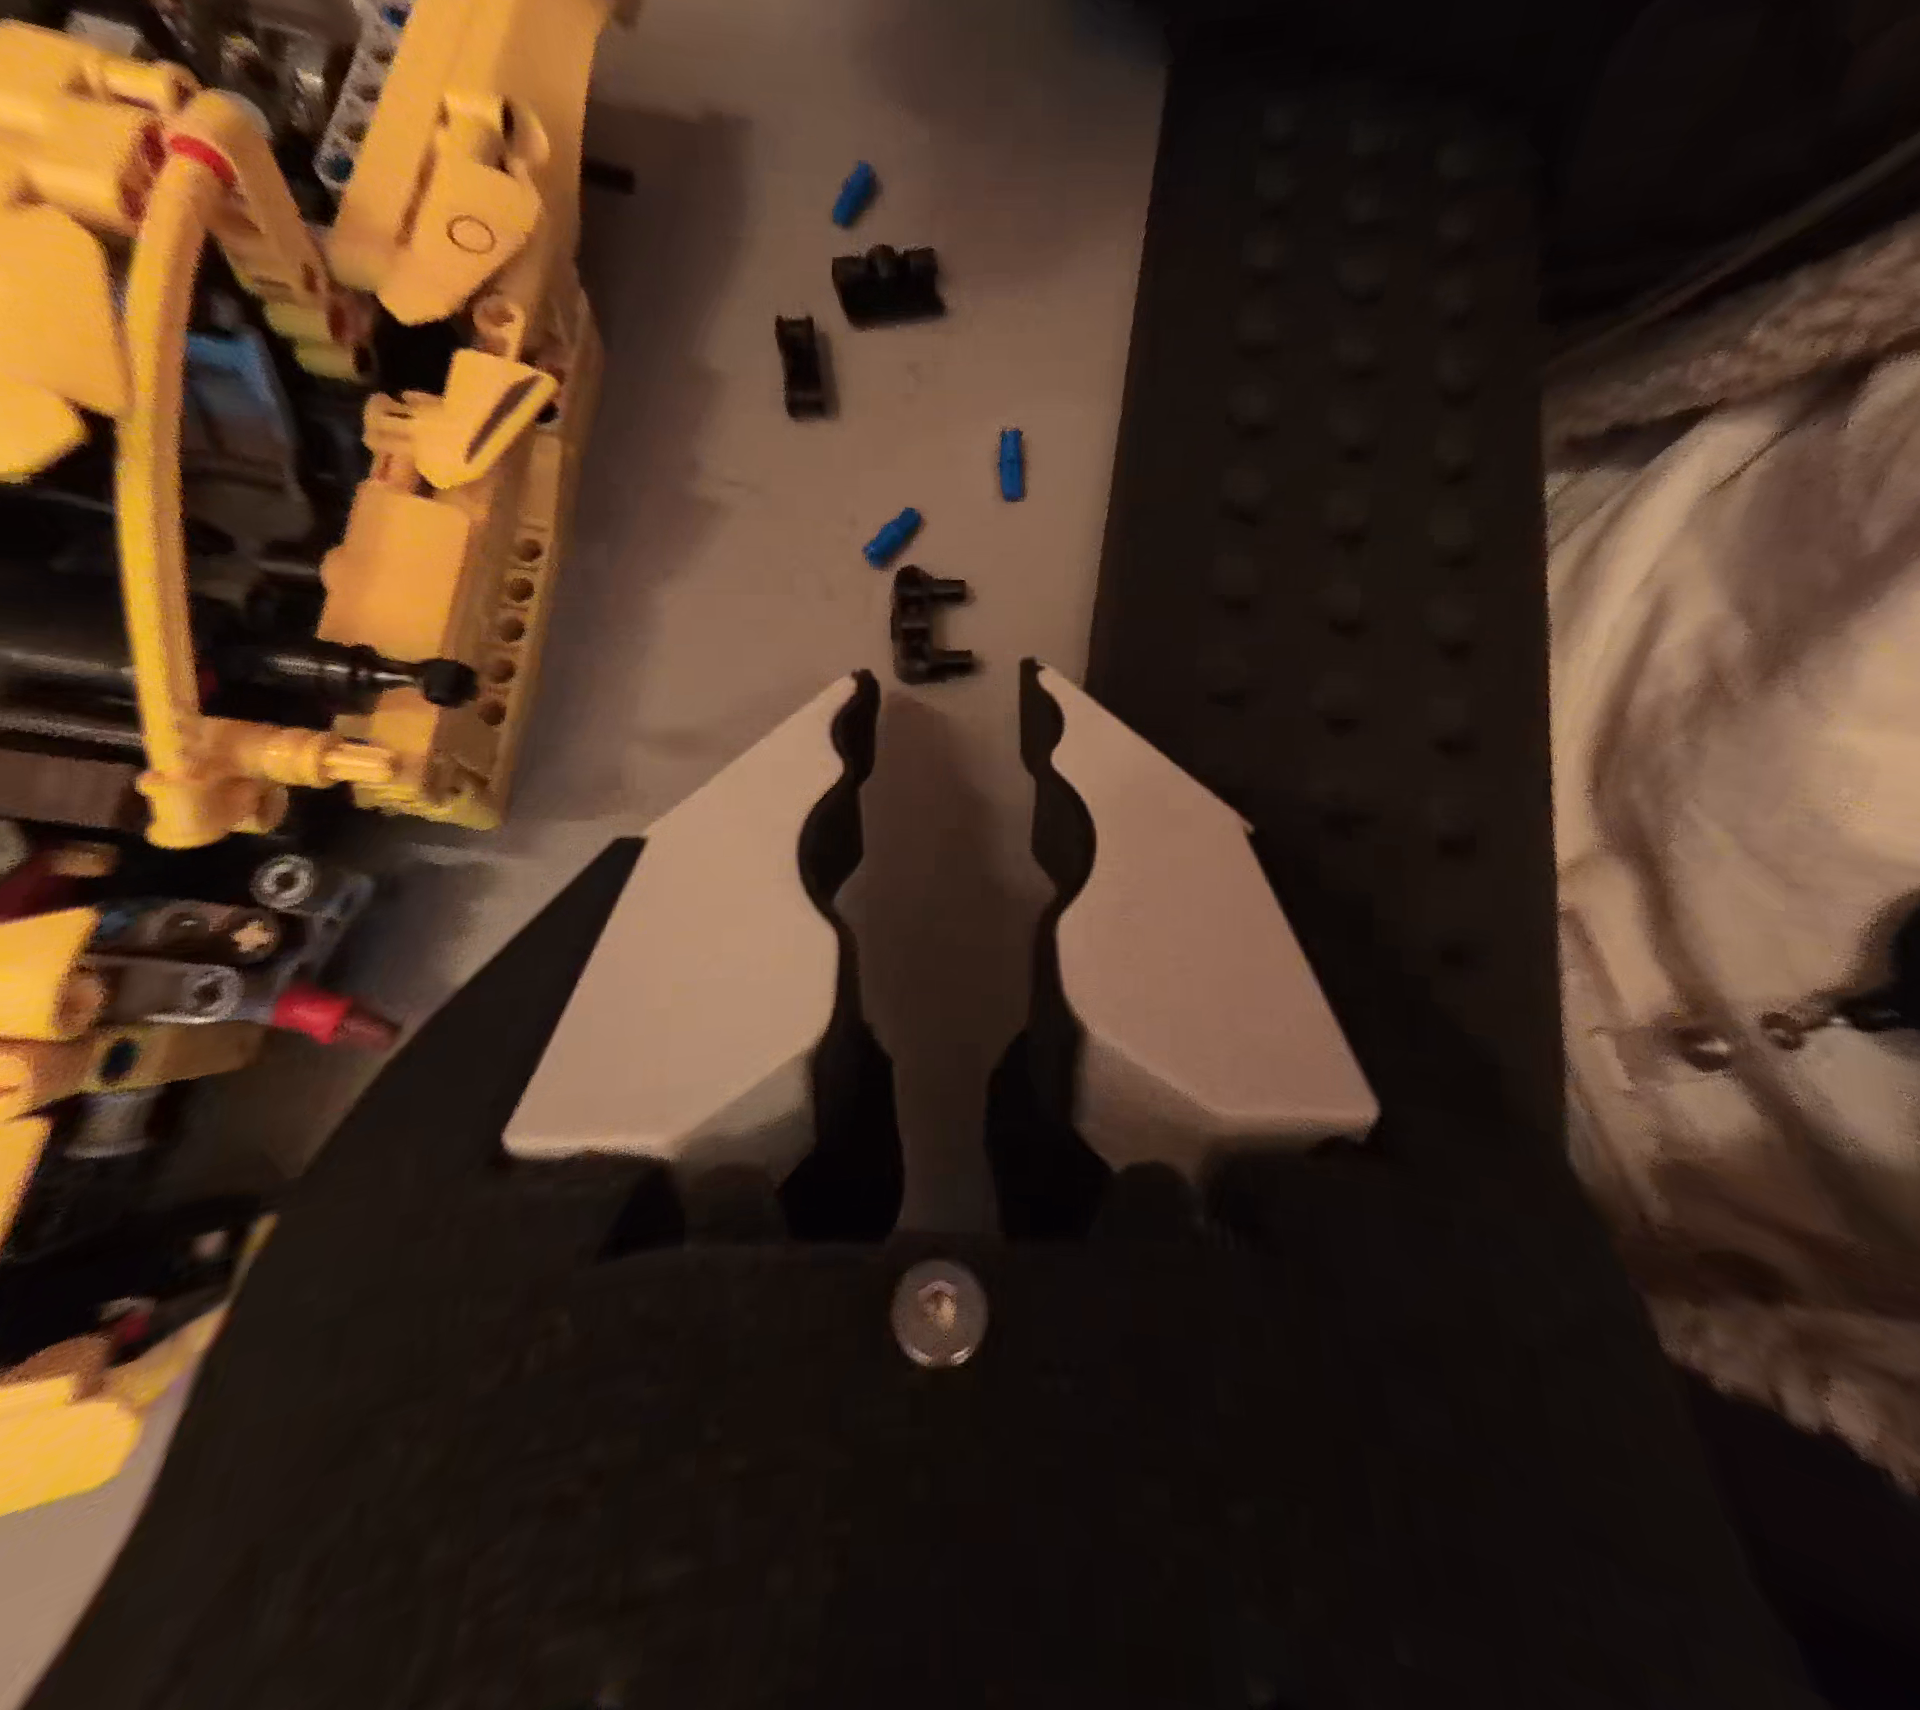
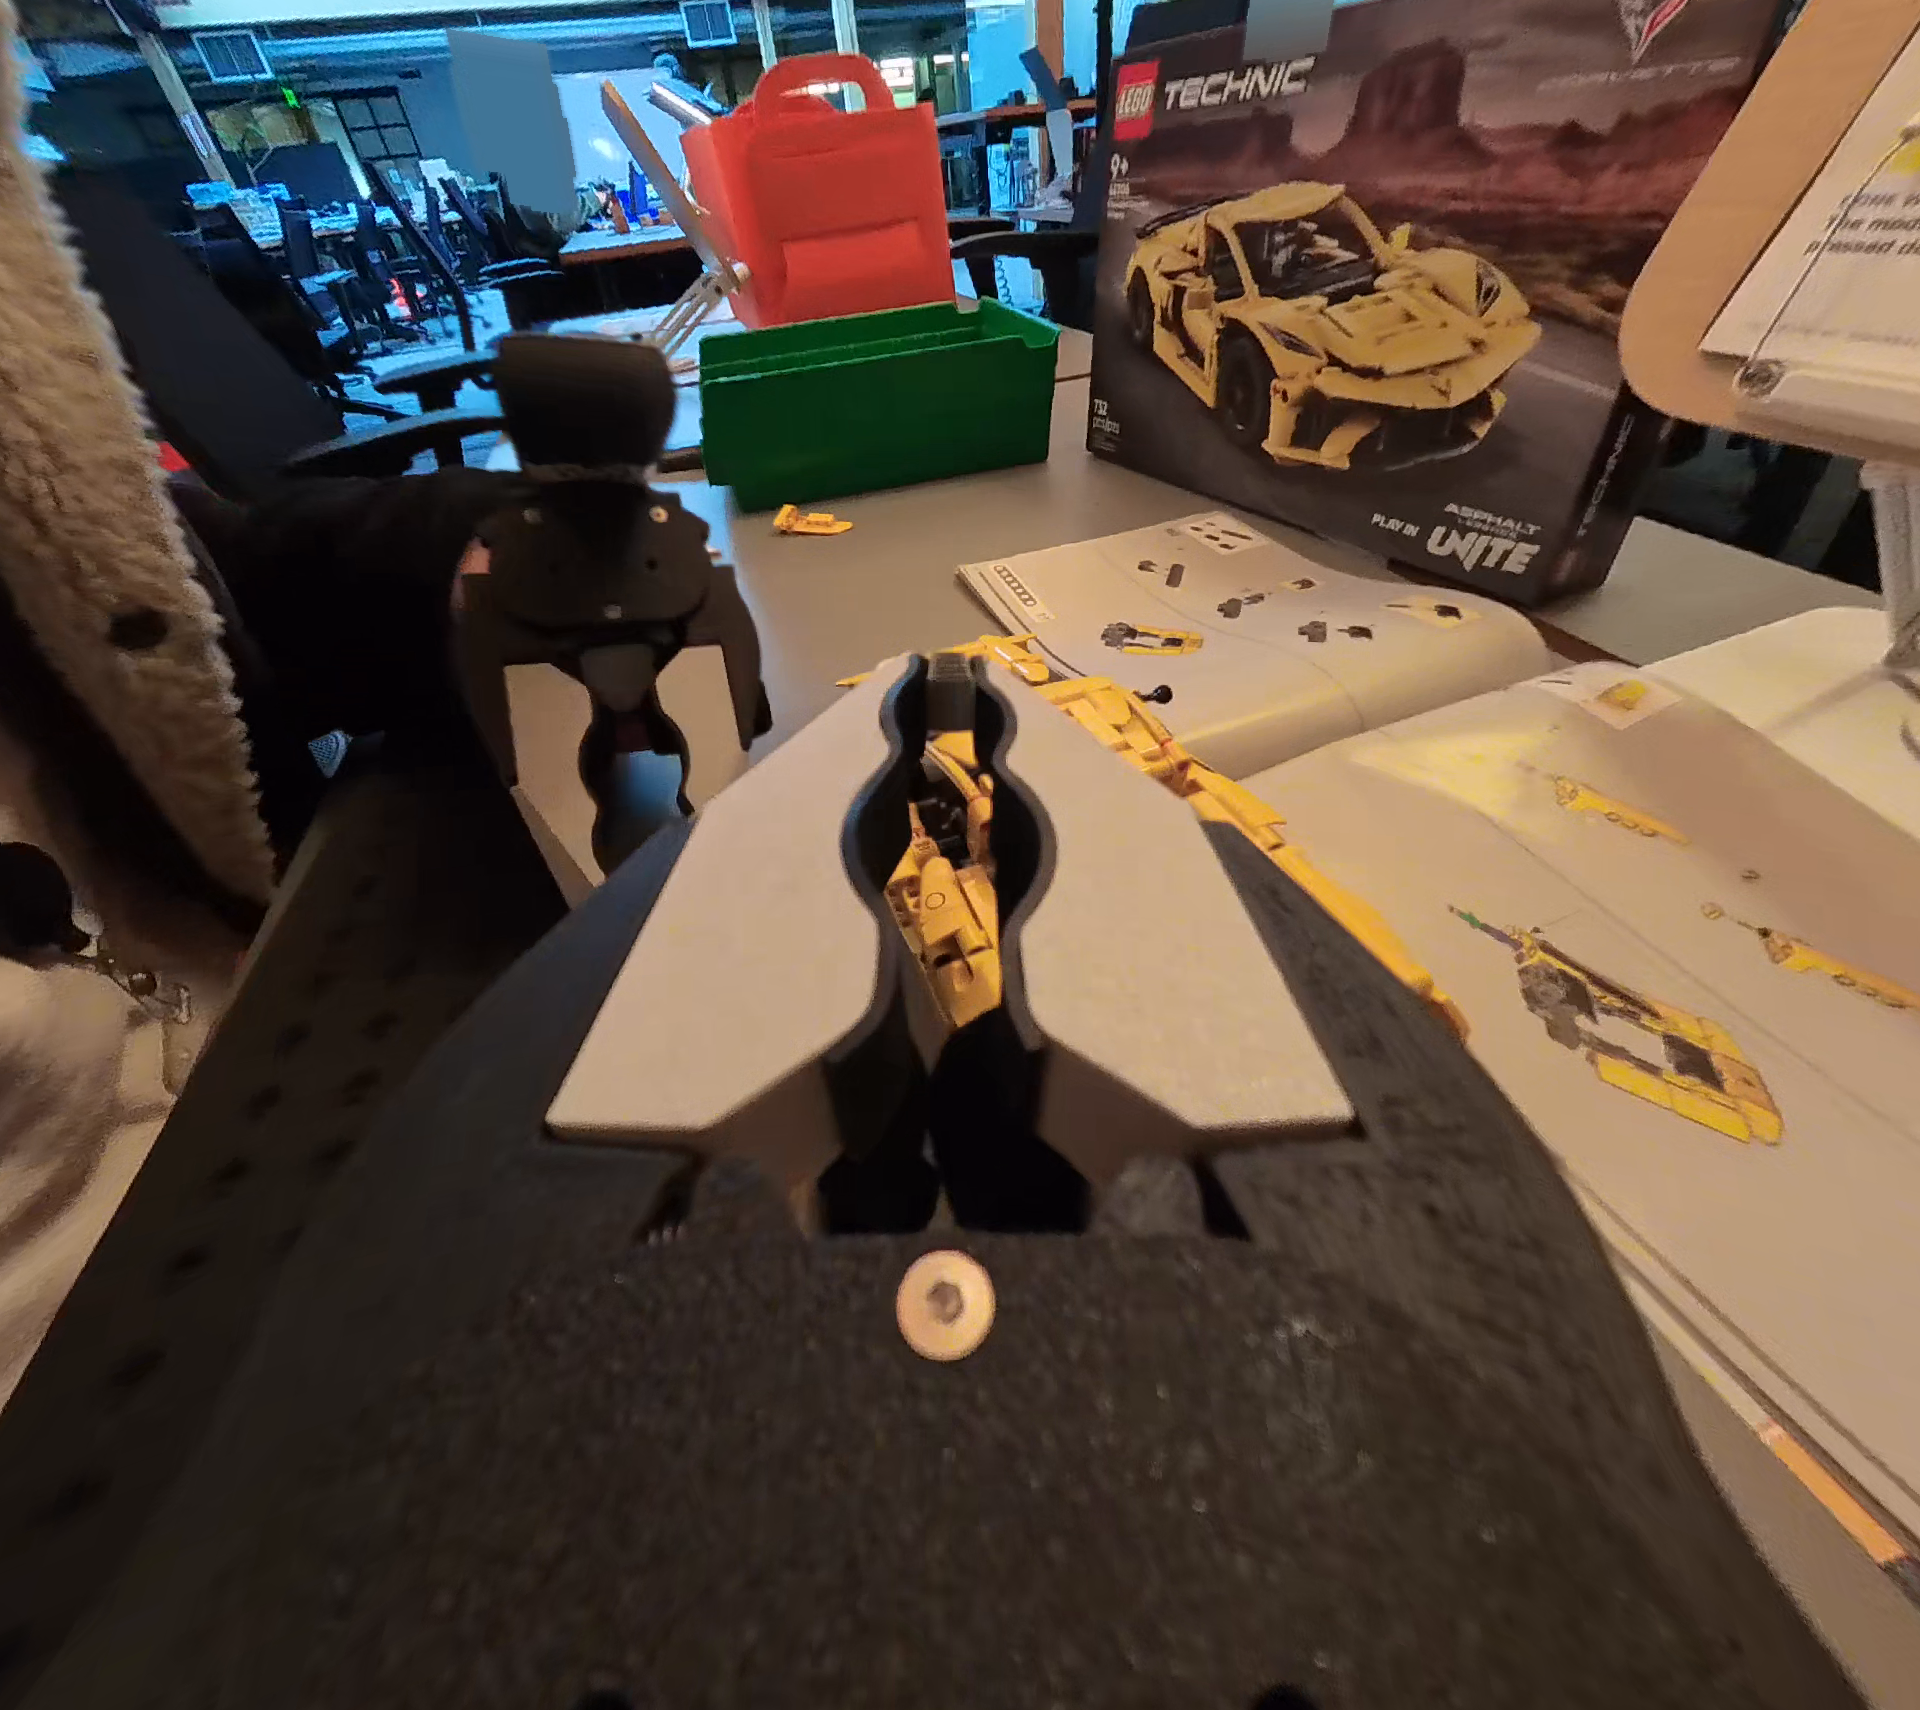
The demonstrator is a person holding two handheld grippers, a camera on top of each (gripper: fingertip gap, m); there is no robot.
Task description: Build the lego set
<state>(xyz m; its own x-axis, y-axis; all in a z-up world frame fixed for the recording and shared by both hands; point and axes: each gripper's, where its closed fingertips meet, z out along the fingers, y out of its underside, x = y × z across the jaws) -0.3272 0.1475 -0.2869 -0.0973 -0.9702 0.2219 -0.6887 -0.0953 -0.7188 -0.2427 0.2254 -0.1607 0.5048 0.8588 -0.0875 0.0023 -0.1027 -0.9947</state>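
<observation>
In the left wrist view the part-built yellow Lego car [image 1: 436,310] lies at the left on the pale table. Loose parts lie ahead of my left gripper [image 1: 945,673]: three blue pins [image 1: 891,536] and three small black pieces, the nearest black connector [image 1: 930,624] just beyond the fingertips. The left gripper is open and empty. In the right wrist view my right gripper [image 2: 951,673] is shut on a small dark grey piece [image 2: 954,686], held above the yellow car [image 2: 1143,751]. The left gripper [image 2: 636,777] shows to its left, pointing down.
The Lego box [image 2: 1351,289] stands at the back right, with open instruction booklets [image 2: 1299,621] in front. A green bin [image 2: 873,403], a red bag-shaped container [image 2: 831,206] and a small yellow part [image 2: 810,522] are further back. A fuzzy coat [image 1: 1714,725] borders the table edge. There is about 15 cm between the tips of the two grippers.
</observation>
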